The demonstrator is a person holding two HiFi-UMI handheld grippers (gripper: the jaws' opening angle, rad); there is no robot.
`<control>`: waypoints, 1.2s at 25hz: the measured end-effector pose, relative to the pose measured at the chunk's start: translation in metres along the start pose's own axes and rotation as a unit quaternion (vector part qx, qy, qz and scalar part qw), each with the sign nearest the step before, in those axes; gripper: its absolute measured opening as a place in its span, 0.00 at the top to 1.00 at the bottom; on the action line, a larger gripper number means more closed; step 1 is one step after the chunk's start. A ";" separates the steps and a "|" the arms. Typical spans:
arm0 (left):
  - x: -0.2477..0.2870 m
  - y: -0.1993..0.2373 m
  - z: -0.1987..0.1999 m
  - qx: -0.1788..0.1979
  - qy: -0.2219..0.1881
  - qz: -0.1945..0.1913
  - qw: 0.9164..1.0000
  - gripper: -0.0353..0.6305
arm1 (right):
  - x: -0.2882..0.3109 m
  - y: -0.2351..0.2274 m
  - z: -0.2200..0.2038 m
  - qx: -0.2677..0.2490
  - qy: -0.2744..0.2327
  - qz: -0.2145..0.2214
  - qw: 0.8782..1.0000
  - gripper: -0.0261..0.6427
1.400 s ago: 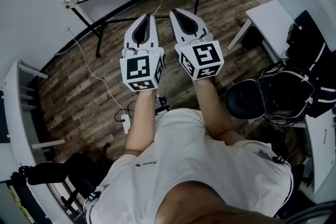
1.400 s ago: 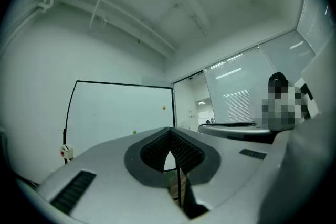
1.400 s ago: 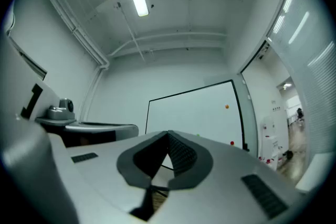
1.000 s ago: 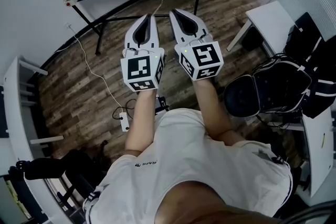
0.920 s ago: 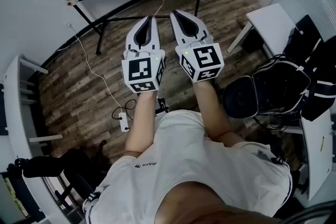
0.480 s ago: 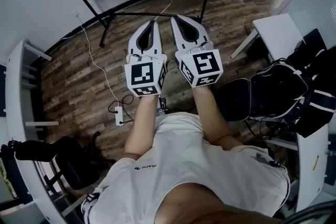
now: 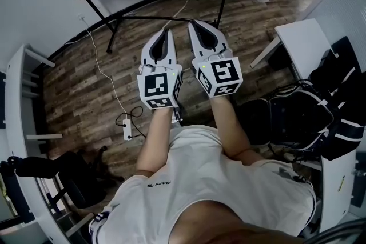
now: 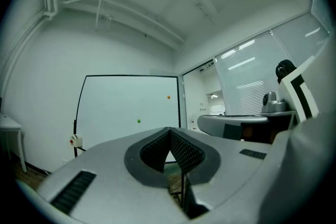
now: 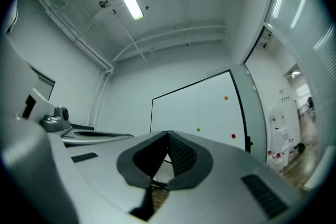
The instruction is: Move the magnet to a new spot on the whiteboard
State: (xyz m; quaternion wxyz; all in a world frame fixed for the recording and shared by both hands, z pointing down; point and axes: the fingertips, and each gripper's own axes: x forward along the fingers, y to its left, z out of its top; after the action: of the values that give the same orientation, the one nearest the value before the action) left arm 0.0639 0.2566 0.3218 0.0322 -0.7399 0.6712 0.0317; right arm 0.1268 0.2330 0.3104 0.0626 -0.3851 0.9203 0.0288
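Your left gripper (image 8: 169, 130) has its jaws pressed together, with nothing between them. Beyond the tips, well apart, you face the whiteboard (image 8: 121, 107). It carries a green magnet (image 8: 138, 121) low in the middle and an orange magnet (image 8: 168, 97) near its right edge.

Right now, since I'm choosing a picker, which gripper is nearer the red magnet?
Right. The right gripper is short of the red magnet, slightly to its left; the left gripper is farther left.
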 end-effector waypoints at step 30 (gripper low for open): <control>0.280 0.193 -0.005 -0.013 -0.018 -0.053 0.998 0.94 | 0.308 -0.099 -0.035 -0.017 0.024 -0.068 0.997 0.94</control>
State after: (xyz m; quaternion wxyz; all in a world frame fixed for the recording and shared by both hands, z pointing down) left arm -0.1013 -0.0400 0.3005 0.0361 -0.7739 0.6301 0.0521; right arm -0.0206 -0.0572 0.3021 0.0361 -0.4486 0.8925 0.0307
